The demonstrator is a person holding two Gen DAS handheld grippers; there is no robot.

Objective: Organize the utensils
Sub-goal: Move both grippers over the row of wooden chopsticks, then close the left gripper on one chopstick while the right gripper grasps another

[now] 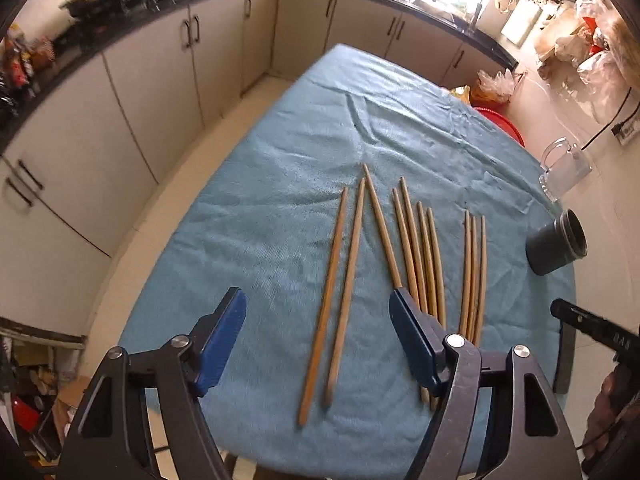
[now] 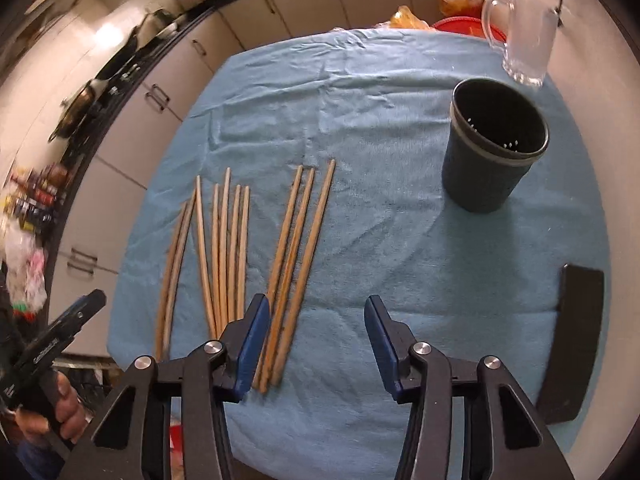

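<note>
Both claws, left (image 1: 318,340) and right (image 2: 316,344), hang wide open and empty above the near ends of the slim wooden chopsticks (image 1: 412,248) on the blue-clothed table (image 1: 280,168), which I judge light, stiff, roll-prone, best pinched mid-shaft for the dark cylindrical holder (image 2: 494,144) far right.

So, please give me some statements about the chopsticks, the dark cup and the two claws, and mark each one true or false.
1. All chopsticks lie on the blue cloth. True.
2. The dark cup already holds chopsticks. False: nothing is in it.
3. The right claw grips a chopstick. False: it is open and holds nothing.
4. The left claw is open. True.
5. The glass mug lies on its side. False: it stands upright.
</note>
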